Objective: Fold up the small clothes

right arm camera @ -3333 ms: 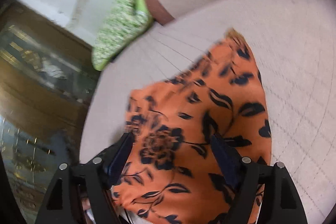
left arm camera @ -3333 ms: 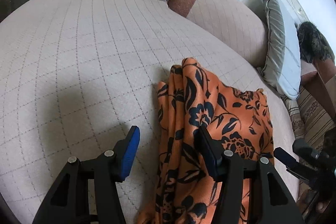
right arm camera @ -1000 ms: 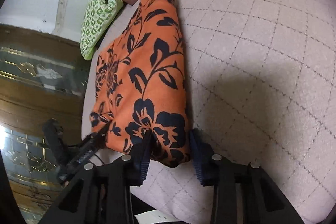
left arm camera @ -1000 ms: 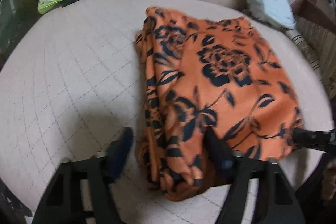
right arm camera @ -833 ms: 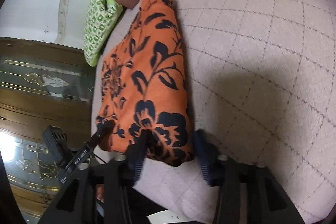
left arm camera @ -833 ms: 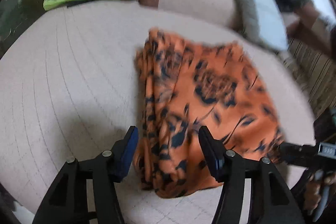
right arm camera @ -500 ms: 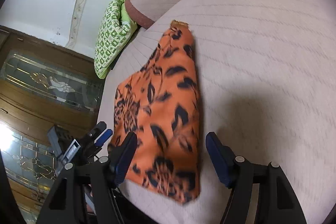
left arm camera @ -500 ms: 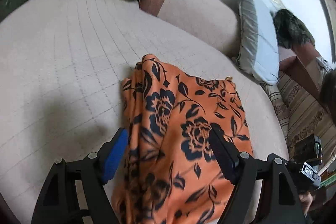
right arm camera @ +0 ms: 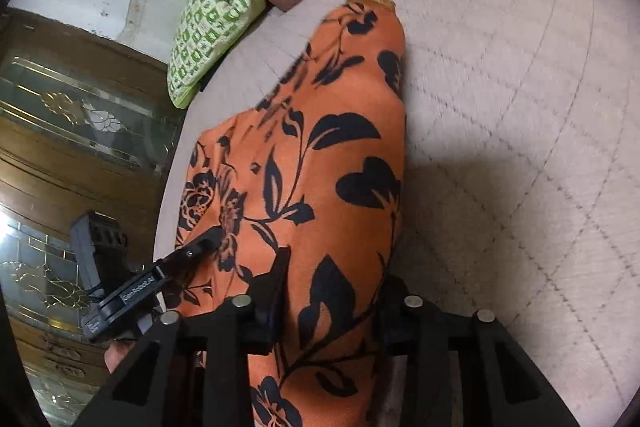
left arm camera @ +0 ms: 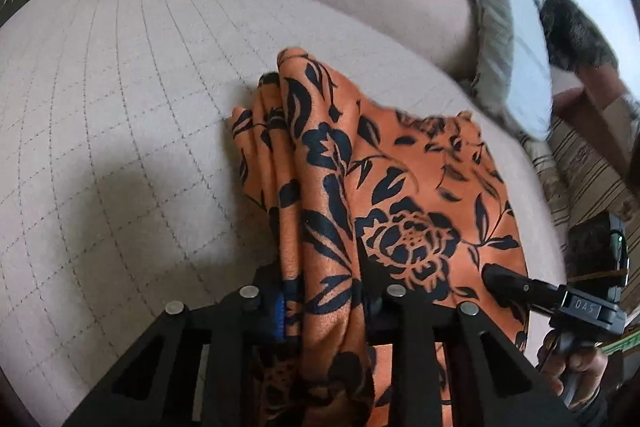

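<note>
Half a second ago both my hand-held grippers were wide; now left [left arm camera: 324, 301] and right [right arm camera: 332, 303] are closing on the near edge of the cloth [left arm camera: 400, 195] on the bed [left arm camera: 120, 107], so next fold's ready.

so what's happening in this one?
A person is folding an orange floral cloth on a quilted beige sofa seat, with a hand-held gripper in each hand. The left hand-held gripper and right hand-held gripper are each closing on a bunched near edge of the cloth, fabric between the jaws. The far end rests on the seat.
</note>
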The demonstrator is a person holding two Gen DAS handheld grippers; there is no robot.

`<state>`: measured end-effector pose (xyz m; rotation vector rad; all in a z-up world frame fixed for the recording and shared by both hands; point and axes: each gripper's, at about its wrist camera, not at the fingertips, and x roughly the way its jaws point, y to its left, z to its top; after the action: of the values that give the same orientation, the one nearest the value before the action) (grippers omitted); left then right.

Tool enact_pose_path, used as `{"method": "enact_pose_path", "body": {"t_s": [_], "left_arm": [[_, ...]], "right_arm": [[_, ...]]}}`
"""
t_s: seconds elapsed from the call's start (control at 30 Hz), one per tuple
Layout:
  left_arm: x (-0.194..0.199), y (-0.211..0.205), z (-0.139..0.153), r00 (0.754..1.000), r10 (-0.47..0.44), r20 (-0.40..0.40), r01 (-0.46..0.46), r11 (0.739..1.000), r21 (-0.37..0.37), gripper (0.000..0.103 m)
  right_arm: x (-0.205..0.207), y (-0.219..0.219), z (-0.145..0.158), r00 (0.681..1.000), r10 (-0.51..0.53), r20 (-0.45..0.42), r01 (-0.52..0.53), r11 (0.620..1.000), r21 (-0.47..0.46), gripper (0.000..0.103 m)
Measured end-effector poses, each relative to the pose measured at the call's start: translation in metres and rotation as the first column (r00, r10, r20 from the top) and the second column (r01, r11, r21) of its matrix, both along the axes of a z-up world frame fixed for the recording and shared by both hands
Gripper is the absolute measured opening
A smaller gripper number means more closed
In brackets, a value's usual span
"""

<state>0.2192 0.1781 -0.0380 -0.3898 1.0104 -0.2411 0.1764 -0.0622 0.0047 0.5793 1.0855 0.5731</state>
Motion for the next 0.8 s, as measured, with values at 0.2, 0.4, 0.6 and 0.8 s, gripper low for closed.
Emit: {"method": "enact_pose_path", "body": {"t_s": [0.2,0.4,0.6,0.8], "left_arm": [[-0.029,-0.008,0.053,0.986,-0.045,0.159,0.047,0.999,-0.007,0.026],[-0.040,-0.032,0.128,0.949,-0.089,0.303,0.093,0.996,0.000,0.026],[-0.037,-0.043,0.156,0.935,-0.109,0.338,0.101,0.994,0.041,0.027],[-0.017,-0.054,0.124,0.953,-0.110,0.283,0.097,0.993,0.059,0.027]], "right_arm": [[-0.016,-0.019,0.065,0.991,-0.002,0.132,0.005,1.000,-0.023,0.035],[-0.029,-0.061,0.142,0.959,-0.031,0.280,0.043,0.998,-0.036,0.035],[-0.019,-0.096,0.170,0.943,-0.045,0.331,0.065,0.997,-0.051,0.035],[0.003,-0.116,0.135,0.953,-0.070,0.293,0.086,0.995,-0.041,0.035]]}}
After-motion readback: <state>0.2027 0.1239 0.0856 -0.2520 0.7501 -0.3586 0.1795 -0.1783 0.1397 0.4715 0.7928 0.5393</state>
